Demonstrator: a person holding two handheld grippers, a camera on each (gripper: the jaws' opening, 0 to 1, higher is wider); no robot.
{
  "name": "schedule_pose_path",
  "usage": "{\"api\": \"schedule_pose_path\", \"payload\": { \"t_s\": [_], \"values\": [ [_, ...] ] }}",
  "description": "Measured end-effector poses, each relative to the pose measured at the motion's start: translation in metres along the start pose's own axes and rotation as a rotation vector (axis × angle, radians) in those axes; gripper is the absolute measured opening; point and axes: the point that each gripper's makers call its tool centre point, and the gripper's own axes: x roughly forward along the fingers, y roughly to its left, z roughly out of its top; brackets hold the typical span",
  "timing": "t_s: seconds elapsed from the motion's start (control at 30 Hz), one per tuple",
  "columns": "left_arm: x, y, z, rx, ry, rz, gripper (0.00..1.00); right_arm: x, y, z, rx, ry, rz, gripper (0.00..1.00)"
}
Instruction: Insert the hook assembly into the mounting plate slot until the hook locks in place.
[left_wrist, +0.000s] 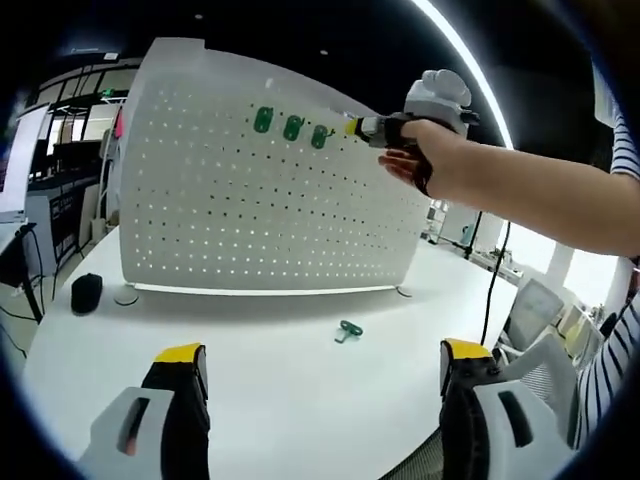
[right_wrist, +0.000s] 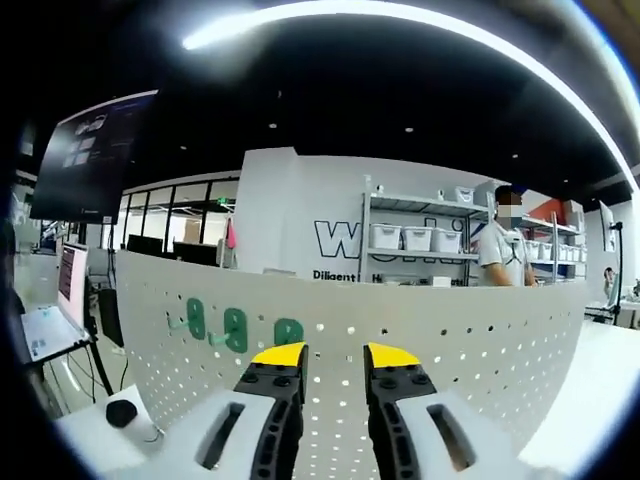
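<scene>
In the left gripper view, the left gripper (left_wrist: 325, 365) has its jaws wide apart and holds nothing. A green hook (left_wrist: 348, 330) lies on the white tabletop (left_wrist: 280, 390), between the jaws and the pegboard (left_wrist: 250, 190). Three green hooks (left_wrist: 291, 127) sit high on the pegboard.

In the right gripper view, the right gripper (right_wrist: 335, 355) is right at the pegboard (right_wrist: 450, 350), jaws a little apart and empty. The green hooks (right_wrist: 235, 328) are just left of them.

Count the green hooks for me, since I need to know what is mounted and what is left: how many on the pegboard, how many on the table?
Green hooks on the pegboard: 3
Green hook on the table: 1
Total: 4
</scene>
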Motion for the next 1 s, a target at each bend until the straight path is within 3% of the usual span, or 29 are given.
{"api": "schedule_pose_path", "payload": {
  "t_s": [0.3, 0.67, 1.0],
  "values": [
    [0.001, -0.002, -0.009, -0.014, 0.048, -0.008, 1.0, -0.024, -0.017, -0.033, -0.057, 0.103, 0.063, 0.22],
    [0.003, -0.003, -0.018, -0.014, 0.096, -0.007, 1.0, -0.066, -0.037, -0.094, -0.125, 0.273, 0.15, 0.24],
    [0.003, -0.003, -0.026, -0.024, 0.137, -0.004, 1.0, -0.111, -0.041, -0.148, -0.17, 0.424, 0.236, 0.25]
  ]
}}
